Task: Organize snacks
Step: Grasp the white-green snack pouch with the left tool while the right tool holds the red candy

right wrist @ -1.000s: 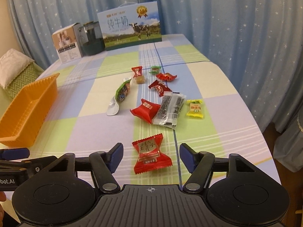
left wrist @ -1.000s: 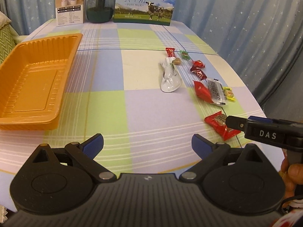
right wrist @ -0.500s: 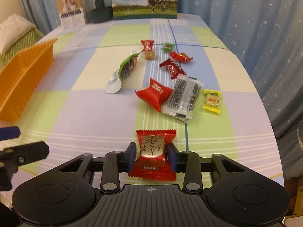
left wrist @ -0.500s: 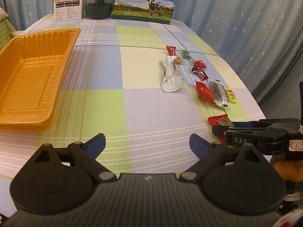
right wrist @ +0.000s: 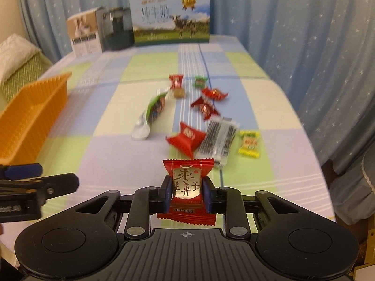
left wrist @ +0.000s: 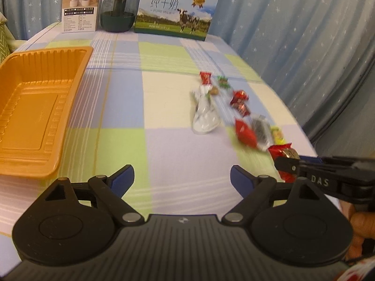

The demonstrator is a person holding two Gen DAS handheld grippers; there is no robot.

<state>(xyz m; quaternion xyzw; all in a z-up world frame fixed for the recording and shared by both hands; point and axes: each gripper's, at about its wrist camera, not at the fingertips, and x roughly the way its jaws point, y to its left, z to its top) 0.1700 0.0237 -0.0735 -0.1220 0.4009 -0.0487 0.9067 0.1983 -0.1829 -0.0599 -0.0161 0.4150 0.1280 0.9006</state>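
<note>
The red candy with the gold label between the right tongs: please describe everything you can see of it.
The red candy is a small pillow-shaped sweet in a glossy red wrapper, probably foil or plastic, with crimped, zigzag-cut ends at top and bottom. A gold label with red Chinese characters covers its middle, above a narrow dark strip of small print. It stands upright, label facing the right wrist camera, pinched at both sides by the right tongs, whose jaws are closing on it. It seems held just above the checked tablecloth, nearer than the loose snacks.
</note>
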